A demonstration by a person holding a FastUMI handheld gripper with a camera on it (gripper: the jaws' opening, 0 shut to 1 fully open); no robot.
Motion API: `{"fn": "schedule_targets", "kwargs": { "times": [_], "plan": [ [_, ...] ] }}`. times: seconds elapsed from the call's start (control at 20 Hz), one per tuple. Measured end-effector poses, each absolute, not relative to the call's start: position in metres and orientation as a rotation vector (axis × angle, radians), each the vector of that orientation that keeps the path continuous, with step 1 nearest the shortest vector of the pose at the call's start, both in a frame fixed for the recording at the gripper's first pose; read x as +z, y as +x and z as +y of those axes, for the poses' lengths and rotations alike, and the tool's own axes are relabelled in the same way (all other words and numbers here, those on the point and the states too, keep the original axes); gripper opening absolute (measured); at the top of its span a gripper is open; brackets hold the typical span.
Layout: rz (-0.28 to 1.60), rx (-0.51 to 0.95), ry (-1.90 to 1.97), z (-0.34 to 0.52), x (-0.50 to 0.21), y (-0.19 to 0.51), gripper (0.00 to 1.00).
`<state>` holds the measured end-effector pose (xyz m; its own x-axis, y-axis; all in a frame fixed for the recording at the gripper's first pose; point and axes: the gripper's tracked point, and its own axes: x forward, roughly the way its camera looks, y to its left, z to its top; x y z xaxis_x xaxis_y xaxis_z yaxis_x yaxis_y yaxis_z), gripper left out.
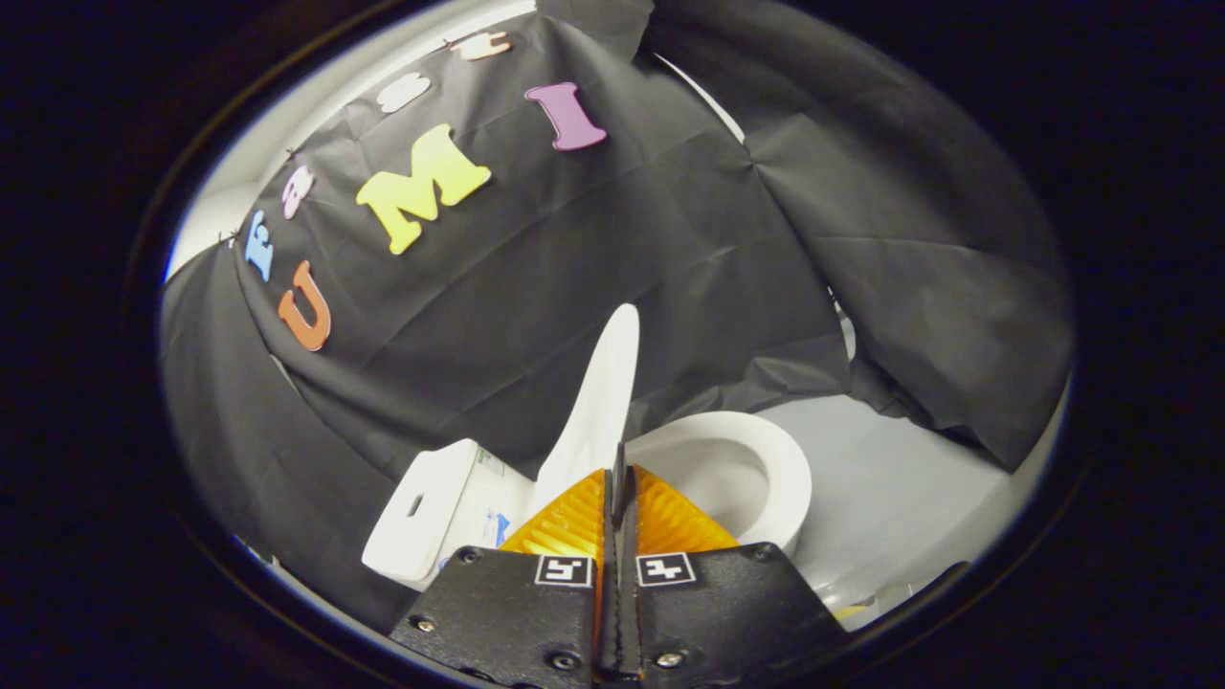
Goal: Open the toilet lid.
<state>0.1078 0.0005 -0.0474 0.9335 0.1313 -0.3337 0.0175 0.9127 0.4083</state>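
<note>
The white toilet lid (pixel 601 402) stands raised and nearly upright, seen edge-on, rising just beyond my fingertips. To one side of it the white bowl with its seat (pixel 780 469) lies uncovered. On the lid's other side is the white tank (pixel 431 517), with a slot-shaped button on top. My gripper (pixel 618 476) is shut, its fingers pressed together with nothing visible between them. The tips are right at the lid's lower edge; whether they touch it is hidden.
Black cloth walls (pixel 593 258) hang close behind and beside the toilet. Light grey floor (pixel 890 478) spreads out past the bowl, up to the cloth's hem.
</note>
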Motion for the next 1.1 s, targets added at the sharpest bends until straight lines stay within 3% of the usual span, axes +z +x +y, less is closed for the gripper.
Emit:
{"fn": "schedule_targets", "kwargs": {
  "times": [1.1],
  "plan": [
    [0.272,0.080,0.230,0.099,0.006,0.097,0.04]
  ]
}}
